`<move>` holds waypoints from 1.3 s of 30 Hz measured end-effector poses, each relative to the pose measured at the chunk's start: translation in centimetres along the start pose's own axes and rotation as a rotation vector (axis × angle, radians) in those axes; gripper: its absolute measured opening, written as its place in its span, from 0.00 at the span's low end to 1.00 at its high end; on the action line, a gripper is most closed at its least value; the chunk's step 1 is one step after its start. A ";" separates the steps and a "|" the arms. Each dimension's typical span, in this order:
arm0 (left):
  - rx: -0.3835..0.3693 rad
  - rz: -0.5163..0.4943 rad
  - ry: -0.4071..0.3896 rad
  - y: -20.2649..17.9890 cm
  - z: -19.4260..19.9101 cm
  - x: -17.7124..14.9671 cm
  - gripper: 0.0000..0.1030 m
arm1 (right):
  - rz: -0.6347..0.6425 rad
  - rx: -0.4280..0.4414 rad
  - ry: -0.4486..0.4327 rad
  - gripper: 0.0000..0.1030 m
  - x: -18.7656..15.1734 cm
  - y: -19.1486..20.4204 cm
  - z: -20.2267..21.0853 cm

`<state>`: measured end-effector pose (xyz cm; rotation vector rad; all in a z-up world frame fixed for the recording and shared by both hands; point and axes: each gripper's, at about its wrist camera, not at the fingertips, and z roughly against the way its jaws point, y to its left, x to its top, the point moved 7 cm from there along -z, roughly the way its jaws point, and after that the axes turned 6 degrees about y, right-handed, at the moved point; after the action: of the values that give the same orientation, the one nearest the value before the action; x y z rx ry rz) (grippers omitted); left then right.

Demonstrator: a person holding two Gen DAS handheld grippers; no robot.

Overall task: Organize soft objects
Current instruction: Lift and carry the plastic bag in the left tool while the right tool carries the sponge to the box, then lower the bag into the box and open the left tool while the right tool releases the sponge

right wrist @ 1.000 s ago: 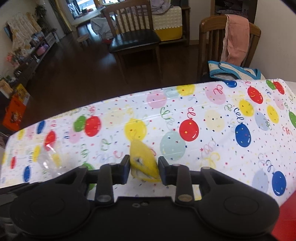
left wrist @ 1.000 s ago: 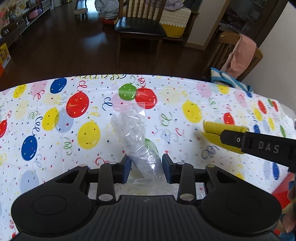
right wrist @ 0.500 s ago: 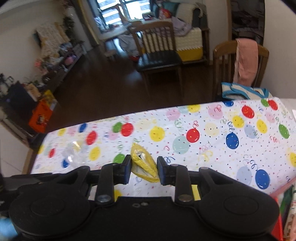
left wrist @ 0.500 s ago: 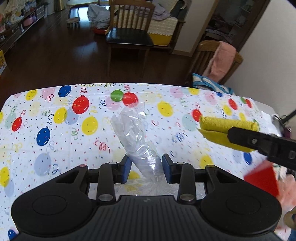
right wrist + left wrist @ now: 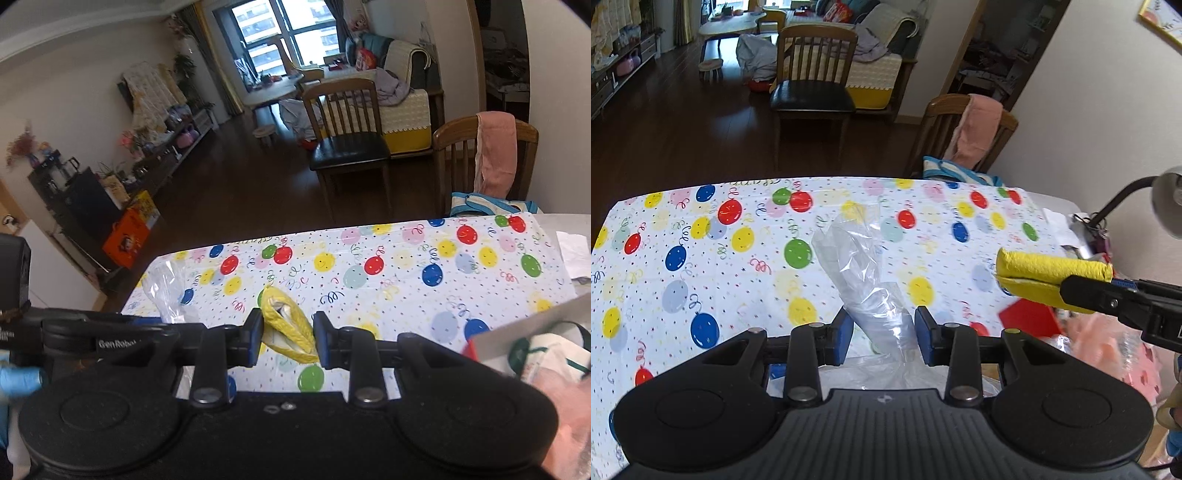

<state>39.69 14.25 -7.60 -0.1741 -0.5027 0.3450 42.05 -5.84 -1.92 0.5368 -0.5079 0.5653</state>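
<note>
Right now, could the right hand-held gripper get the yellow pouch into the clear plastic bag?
Probably yes. The right hand-held gripper grips the yellow pouch above the tablecloth, beside the clear plastic bag, with nothing between them, though the bag's mouth looks collapsed.

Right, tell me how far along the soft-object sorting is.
Nothing looks put away yet. In hand: the left claw grips a clear plastic bag and the right claw a yellow pouch, both above the balloon tablecloth. Left: getting the pouch into the bag, probably.
</note>
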 end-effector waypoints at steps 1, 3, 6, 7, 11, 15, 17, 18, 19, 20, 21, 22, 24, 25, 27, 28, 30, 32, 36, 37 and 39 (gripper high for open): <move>-0.002 -0.003 -0.002 -0.6 0.5 -0.3 0.35 | 0.005 0.009 -0.002 0.27 -0.3 -0.3 0.7; -0.002 -0.008 -0.007 -1.8 1.5 -1.0 0.35 | 0.012 0.022 -0.009 0.27 -1.1 -1.0 2.2; -0.010 -0.010 -0.012 -3.9 2.6 -2.1 0.35 | 0.023 0.038 -0.014 0.27 -2.4 -2.2 4.3; -0.013 -0.013 -0.012 -4.8 2.9 -2.5 0.35 | 0.024 0.042 -0.013 0.27 -2.8 -2.8 5.0; -0.032 -0.023 -0.003 -8.4 3.3 -4.1 0.35 | 0.022 0.054 -0.006 0.27 -4.4 -5.3 7.3; -0.052 -0.036 0.009 -12.6 2.9 -5.7 0.35 | 0.011 0.049 -0.002 0.27 -6.0 -8.4 9.4; -0.060 -0.052 0.021 -14.9 2.5 -6.4 0.35 | -0.002 0.044 -0.003 0.27 -6.6 -10.2 10.4; -0.067 -0.063 0.027 -16.1 2.2 -6.7 0.35 | -0.007 0.038 -0.004 0.27 -6.8 -11.1 10.9; -0.072 -0.072 0.031 -17.2 2.0 -7.0 0.35 | -0.011 0.034 -0.004 0.27 -7.1 -12.2 11.4; -0.076 -0.081 0.035 -18.4 1.8 -7.4 0.35 | -0.018 0.026 -0.006 0.27 -7.4 -13.3 12.0; -0.082 -0.091 0.040 -19.5 1.5 -7.6 0.35 | -0.025 0.018 -0.006 0.27 -7.7 -14.2 12.4; -0.087 -0.100 0.044 -20.6 1.2 -7.8 0.35 | -0.031 0.012 -0.005 0.27 -7.9 -15.3 12.8; -0.096 -0.115 0.053 -22.8 0.6 -8.2 0.35 | -0.049 -0.005 -0.010 0.27 -8.2 -17.2 13.6; -0.100 -0.123 0.059 -23.8 0.2 -8.3 0.35 | -0.057 -0.012 -0.014 0.27 -8.4 -18.1 13.9; -0.107 -0.139 0.068 -25.5 -0.4 -8.4 0.35 | -0.079 -0.023 -0.021 0.27 -8.7 -19.8 14.6; -0.111 -0.147 0.073 -26.5 -0.7 -8.5 0.35 | -0.083 -0.031 -0.027 0.27 -8.7 -20.5 14.9; -0.120 -0.163 0.082 -28.3 -1.3 -8.5 0.35 | -0.093 -0.050 -0.038 0.27 -8.9 -22.0 15.6; -0.132 -0.176 0.091 -30.1 -1.9 -8.4 0.35 | -0.105 -0.069 -0.049 0.27 -9.0 -23.5 16.0; -0.146 -0.201 0.090 -33.5 -2.9 -7.5 0.35 | -0.142 -0.108 -0.066 0.27 -9.4 -26.7 16.6; -0.149 -0.205 0.083 -34.3 -3.1 -7.1 0.35 | -0.147 -0.117 -0.070 0.27 -9.5 -27.5 16.6; -0.157 -0.210 0.071 -35.9 -3.6 -6.2 0.35 | -0.158 -0.142 -0.076 0.27 -9.5 -28.8 16.6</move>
<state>46.44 -21.56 -4.59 -0.2823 -0.4733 0.0936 47.89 -39.82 -4.50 0.4598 -0.5677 0.3558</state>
